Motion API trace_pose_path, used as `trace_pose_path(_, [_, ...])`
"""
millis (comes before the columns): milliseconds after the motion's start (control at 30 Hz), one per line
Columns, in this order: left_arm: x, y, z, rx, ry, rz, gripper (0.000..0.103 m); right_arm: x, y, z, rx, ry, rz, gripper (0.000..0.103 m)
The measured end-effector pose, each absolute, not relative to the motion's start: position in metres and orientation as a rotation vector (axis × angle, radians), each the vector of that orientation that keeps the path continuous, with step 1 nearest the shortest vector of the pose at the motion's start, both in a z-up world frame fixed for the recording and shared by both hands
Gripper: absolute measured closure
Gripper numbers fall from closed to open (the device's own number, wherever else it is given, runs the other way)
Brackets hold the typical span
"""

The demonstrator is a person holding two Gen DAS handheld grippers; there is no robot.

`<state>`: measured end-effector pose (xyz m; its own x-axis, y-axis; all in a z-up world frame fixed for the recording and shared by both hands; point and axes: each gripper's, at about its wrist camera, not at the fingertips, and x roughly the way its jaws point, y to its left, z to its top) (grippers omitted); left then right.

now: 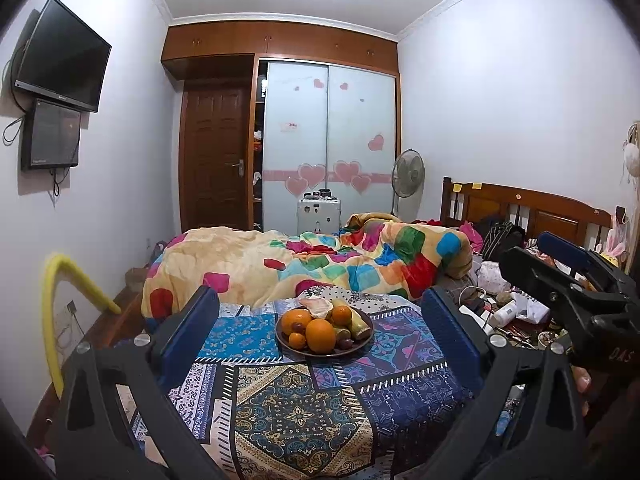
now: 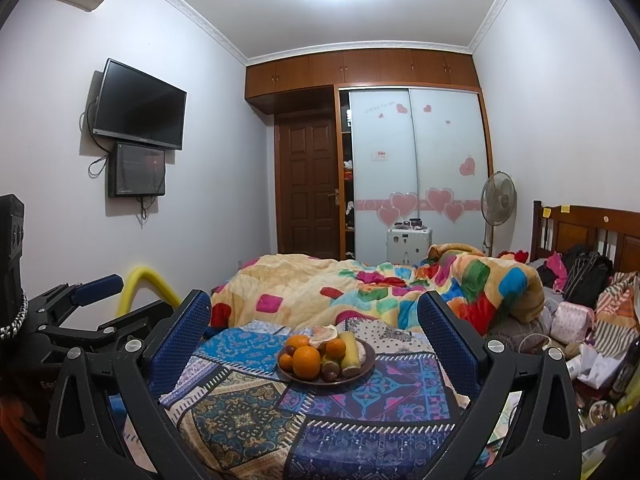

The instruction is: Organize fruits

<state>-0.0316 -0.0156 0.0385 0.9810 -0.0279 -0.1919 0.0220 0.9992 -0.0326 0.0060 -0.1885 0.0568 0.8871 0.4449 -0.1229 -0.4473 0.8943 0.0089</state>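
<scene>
**Both grippers wide, fruit heaped on the plate**

The left gripper [image 1: 320, 320] and right gripper [image 2: 314, 332] hover spread and empty. Beyond, on the patchwork cloth [image 1: 304, 408], the brown plate [image 1: 362, 344] holds oranges [image 1: 320, 335], bananas and grapes. This fits sorted or unsorted; any reach should descend slowly, pinching one fruit gently.

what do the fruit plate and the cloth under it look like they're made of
Plate: probably glazed ceramic or dark glass; brown, smooth, a slight sheen on the rim. Cloth: thin printed woven fabric, likely cotton; matte, patchwork pattern, soft creases.
</scene>
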Motion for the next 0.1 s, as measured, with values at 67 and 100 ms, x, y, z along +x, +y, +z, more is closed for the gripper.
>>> trace_pose_path(67, [-0.0316,-0.0158,0.0389,-0.028,0.192,-0.023,0.001,0.0064,-0.1887,0.0556,-0.02,0.127,0.464,0.0])
trace_pose_path(100, [-0.0315,-0.0159,0.0388,-0.027,0.193,-0.023,0.001,0.0068,-0.1887,0.055,-0.02,0.128,0.464,0.0])
